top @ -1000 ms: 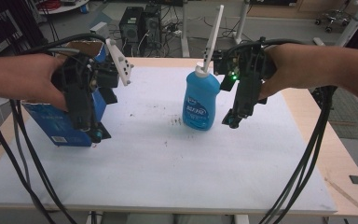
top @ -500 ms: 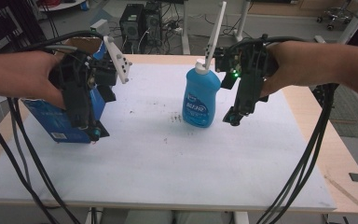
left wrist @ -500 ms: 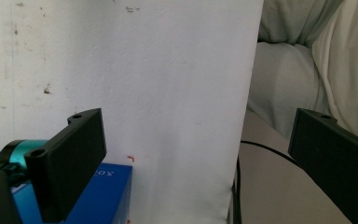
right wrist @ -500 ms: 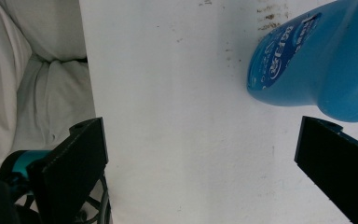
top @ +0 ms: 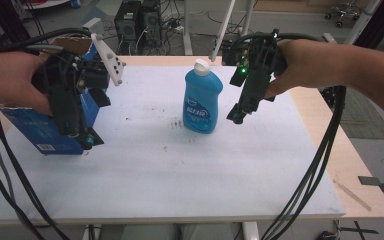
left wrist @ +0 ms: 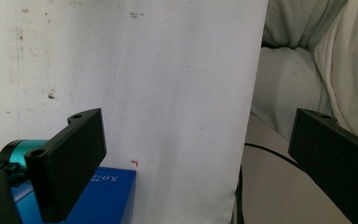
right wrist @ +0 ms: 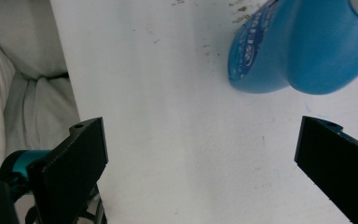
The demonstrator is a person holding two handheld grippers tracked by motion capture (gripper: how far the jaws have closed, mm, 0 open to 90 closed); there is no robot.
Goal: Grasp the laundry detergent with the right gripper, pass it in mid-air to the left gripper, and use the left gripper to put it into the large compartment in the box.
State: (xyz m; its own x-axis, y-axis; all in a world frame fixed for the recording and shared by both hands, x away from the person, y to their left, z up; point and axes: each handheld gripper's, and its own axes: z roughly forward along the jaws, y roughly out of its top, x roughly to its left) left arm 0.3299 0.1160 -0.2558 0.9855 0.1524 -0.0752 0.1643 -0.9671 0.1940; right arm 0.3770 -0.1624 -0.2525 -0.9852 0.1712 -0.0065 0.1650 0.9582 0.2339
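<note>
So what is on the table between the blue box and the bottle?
Nothing but bare white table with a few dark specks lies between the box and the bottle, as the high view shows.

I read the white counter (top: 180, 185) cover as matt, speckled sheet over pale wood edging. The blue translucent plastic bottle (top: 202, 100) looks smooth and glossy, with a white plastic cap. The blue cardboard box (top: 45, 132) is slightly satin. Both grippers show matt black plastic jaws.
</note>
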